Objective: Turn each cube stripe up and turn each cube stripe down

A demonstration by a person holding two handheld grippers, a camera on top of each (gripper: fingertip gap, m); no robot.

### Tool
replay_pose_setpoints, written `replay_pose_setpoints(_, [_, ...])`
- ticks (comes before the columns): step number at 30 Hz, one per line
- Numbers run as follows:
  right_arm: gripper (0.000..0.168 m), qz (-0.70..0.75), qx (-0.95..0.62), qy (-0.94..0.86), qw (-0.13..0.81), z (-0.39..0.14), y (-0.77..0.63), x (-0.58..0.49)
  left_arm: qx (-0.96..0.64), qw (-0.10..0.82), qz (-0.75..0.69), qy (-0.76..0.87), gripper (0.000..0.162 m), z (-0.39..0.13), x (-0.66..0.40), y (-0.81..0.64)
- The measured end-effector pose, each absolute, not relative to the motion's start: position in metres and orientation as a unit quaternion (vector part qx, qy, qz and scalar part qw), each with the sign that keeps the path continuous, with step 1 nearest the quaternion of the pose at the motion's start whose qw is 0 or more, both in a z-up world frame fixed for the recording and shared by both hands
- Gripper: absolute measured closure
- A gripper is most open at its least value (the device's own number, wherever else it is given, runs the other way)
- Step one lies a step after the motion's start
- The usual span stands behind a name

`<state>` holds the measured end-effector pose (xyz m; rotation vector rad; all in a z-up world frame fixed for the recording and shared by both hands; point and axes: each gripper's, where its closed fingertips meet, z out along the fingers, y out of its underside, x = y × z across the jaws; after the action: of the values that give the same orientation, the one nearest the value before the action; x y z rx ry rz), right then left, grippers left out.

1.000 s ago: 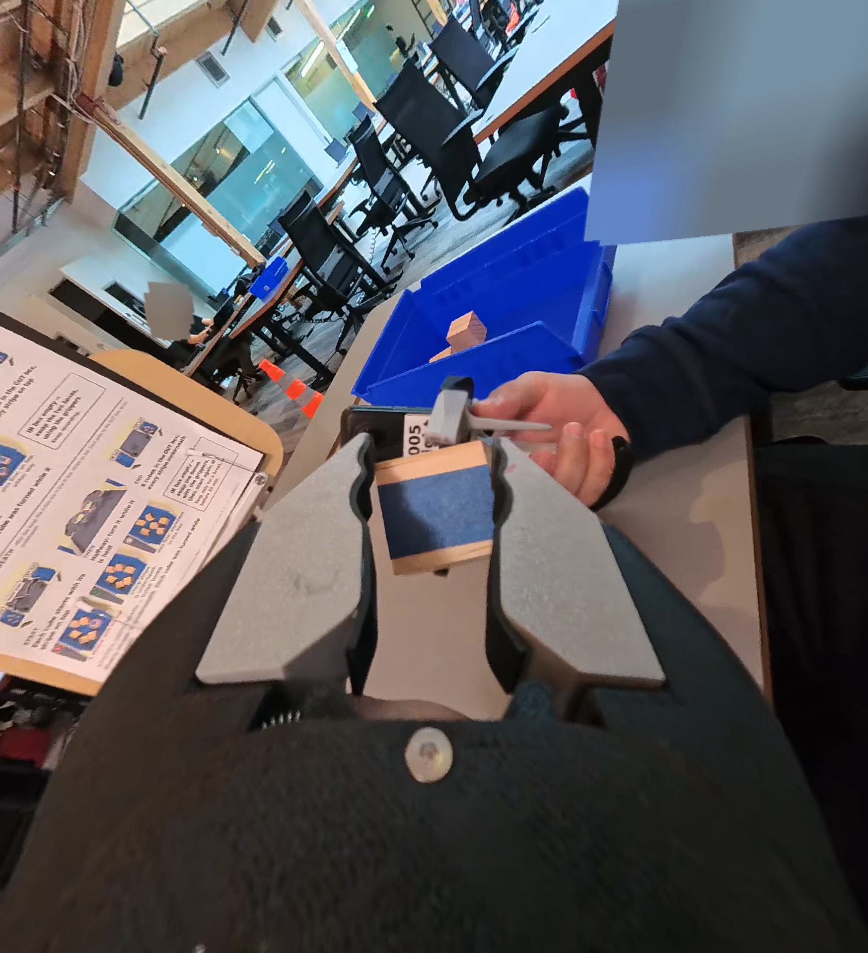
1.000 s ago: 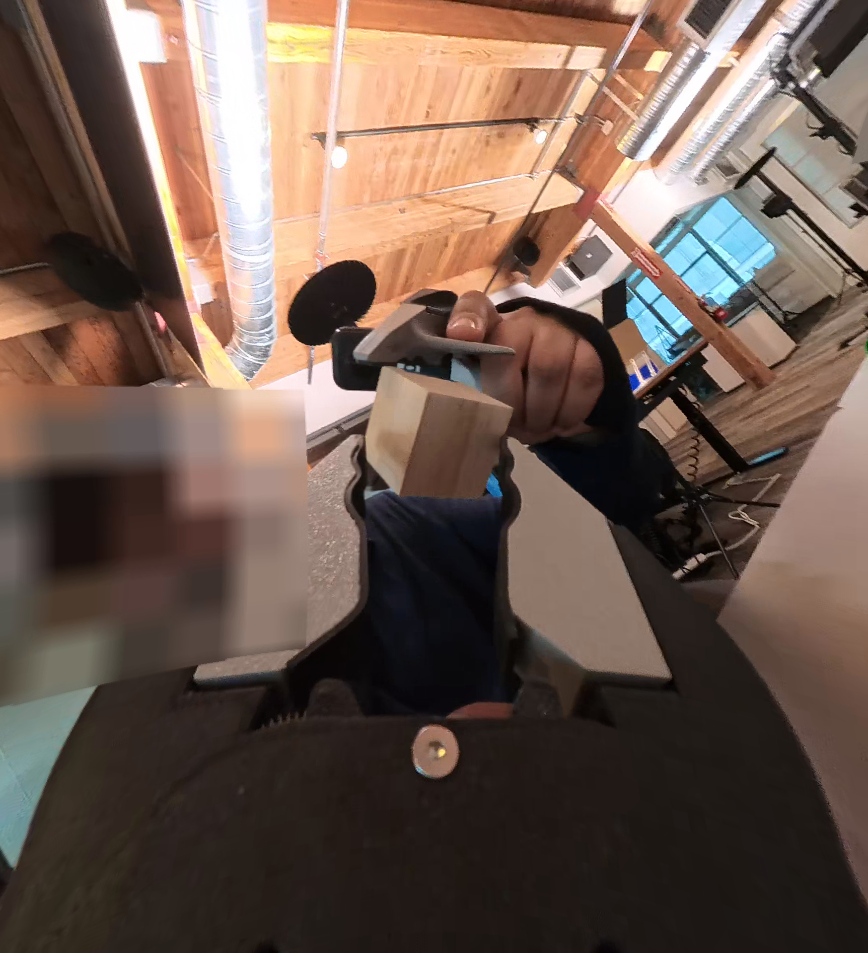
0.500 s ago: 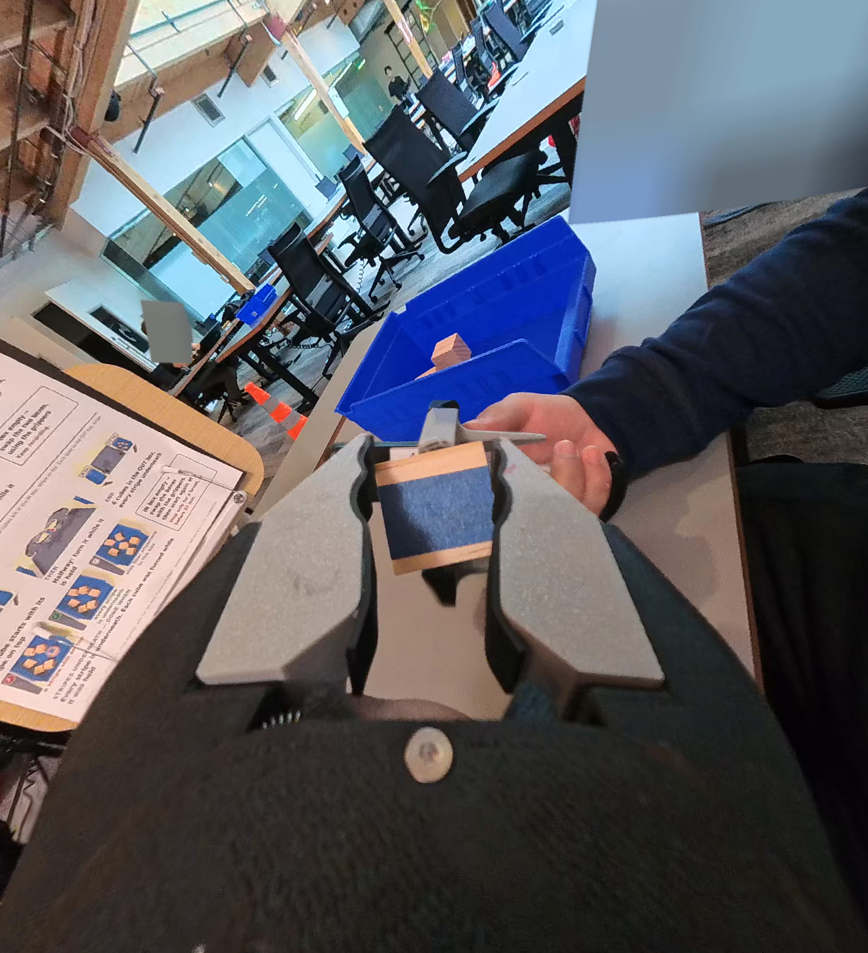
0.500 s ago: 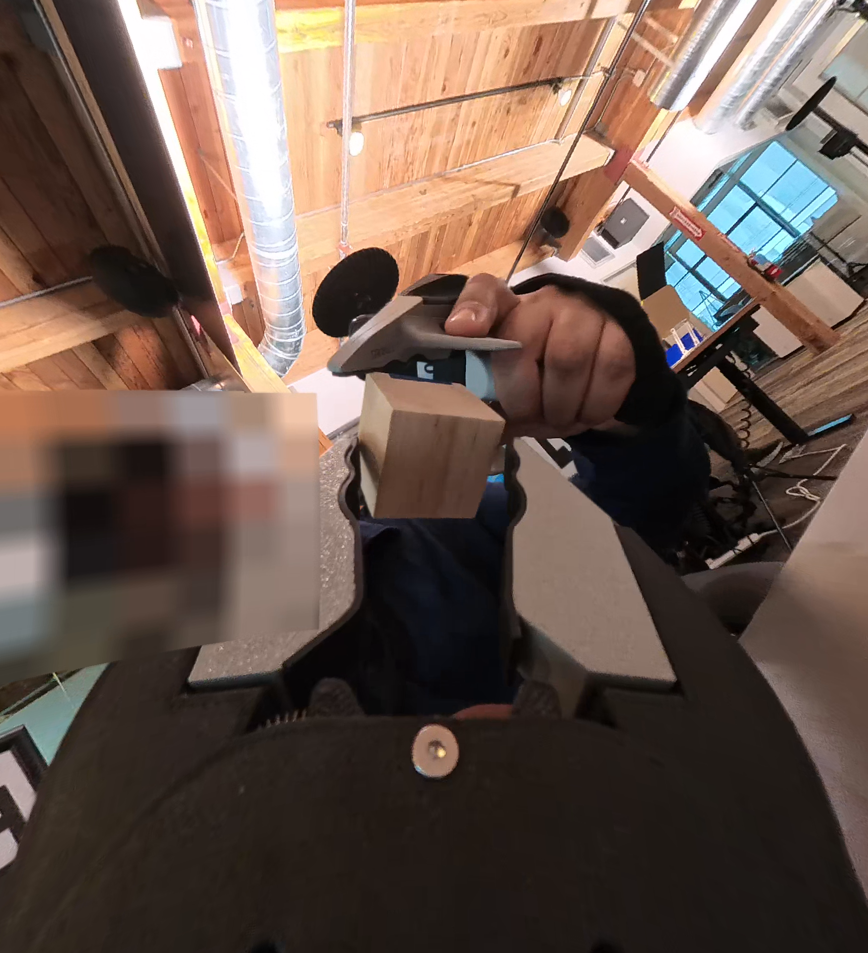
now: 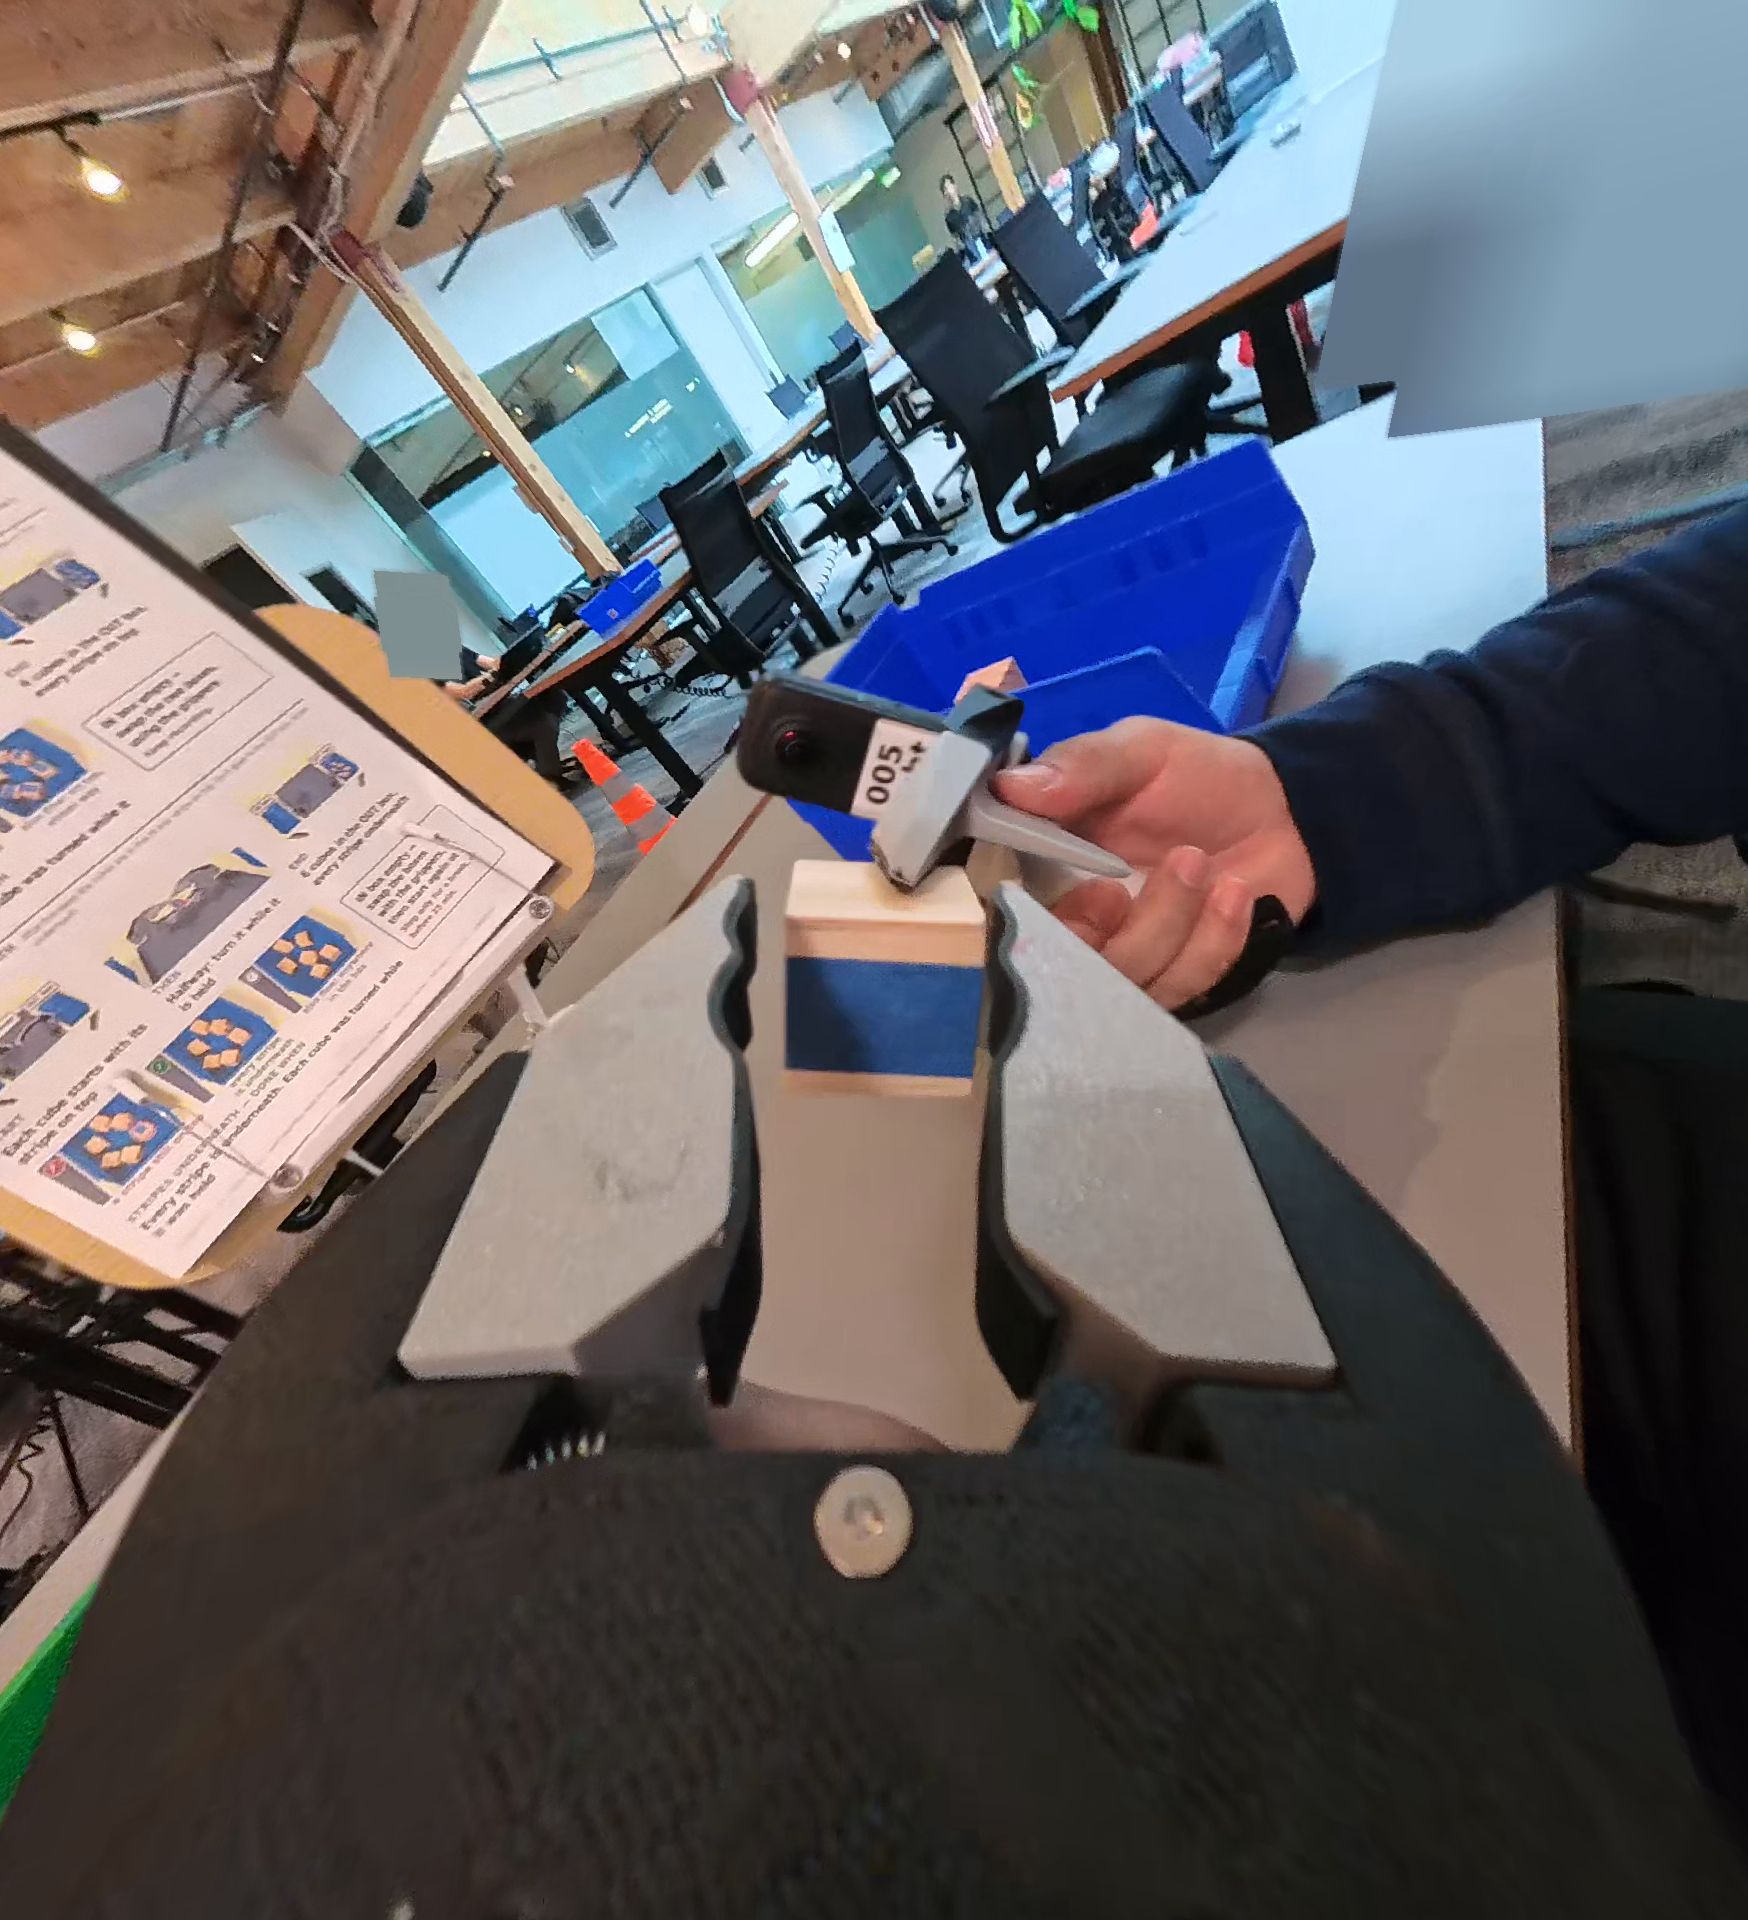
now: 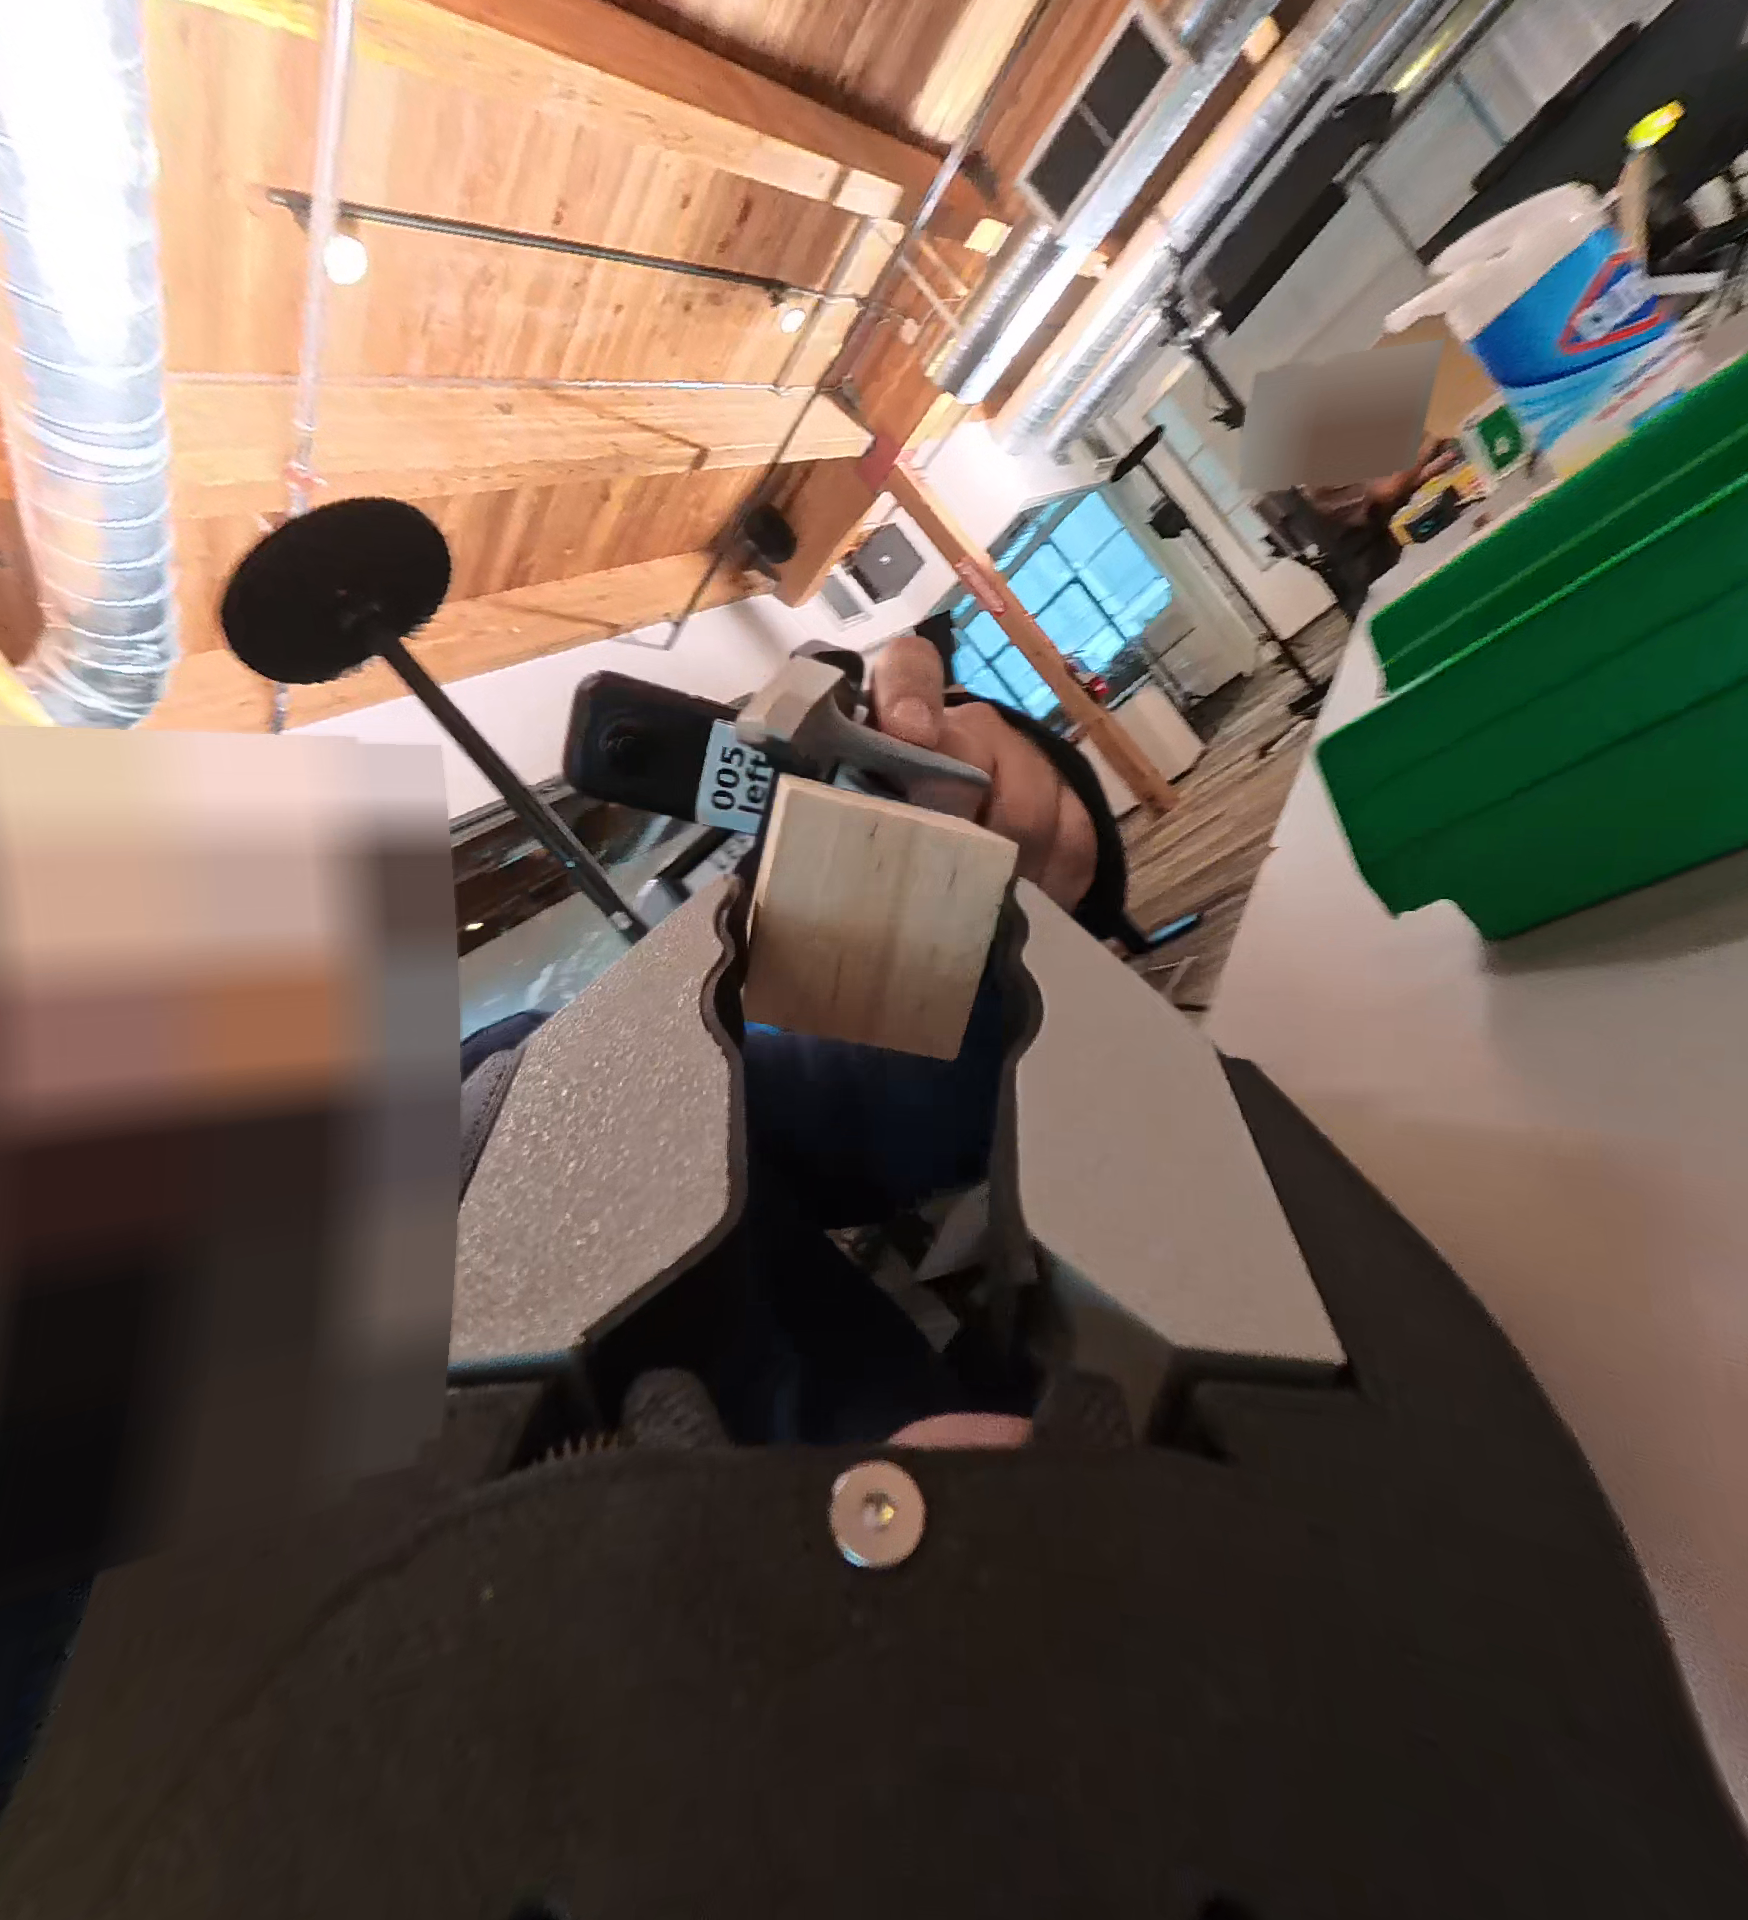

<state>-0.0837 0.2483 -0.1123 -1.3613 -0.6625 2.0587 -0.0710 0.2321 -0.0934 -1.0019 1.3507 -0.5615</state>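
One wooden cube [image 5: 885, 997] with a blue stripe on the face toward the left wrist camera sits between the fingers of my left gripper [image 5: 870, 904]. Its jaws stand about a cube's width apart, with a thin gap at the left finger. In the right wrist view the same cube [image 6: 875, 925] shows a plain wood face and is pinched at the fingertips of my right gripper [image 6: 875, 914], held in the air. The right gripper [image 5: 927, 821] touches the cube's top far edge in the left wrist view. The left gripper [image 6: 818, 717] shows just behind the cube in the right wrist view.
A blue bin [image 5: 1109, 613] with another cube [image 5: 995, 681] stands on the grey table [image 5: 1369, 1143] beyond the hand. A green bin [image 6: 1576, 727] stands at the right. An instruction sheet on a board [image 5: 174, 883] stands at the left. The person's dark sleeve [image 5: 1576, 707] crosses the right side.
The right gripper has swung round with the cube, bringing the green bin into view. In the left view the cube looks smaller, stands square and shows its top face, with a gap at the left finger.
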Motion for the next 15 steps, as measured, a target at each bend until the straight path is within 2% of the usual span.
replay_pose_setpoints(1, [0.123, 0.758, -0.522, -0.248, 0.303, -0.114, 0.251, -0.083, -0.441, 0.636, -0.254, 0.581, 0.12, -0.092, -0.074, 0.234])
replay_pose_setpoints(4, [0.125, 0.695, -0.561, -0.263, 0.365, -0.117, 0.258, -0.079, -0.465, 0.627, -0.285, 0.557, 0.117, -0.095, -0.085, 0.242])
replay_pose_setpoints(6, [0.125, 0.634, -0.573, -0.274, 0.441, -0.109, 0.26, -0.069, -0.494, 0.598, -0.305, 0.553, 0.111, -0.109, -0.089, 0.246])
replay_pose_setpoints(10, [0.125, 0.476, -0.625, -0.263, 0.56, -0.084, 0.263, -0.029, -0.547, 0.566, -0.297, 0.54, 0.114, -0.141, -0.088, 0.267])
replay_pose_setpoints(15, [0.125, 0.243, -0.748, -0.184, 0.59, -0.077, 0.292, 0.084, -0.601, 0.556, -0.283, 0.499, 0.12, -0.178, -0.063, 0.308])
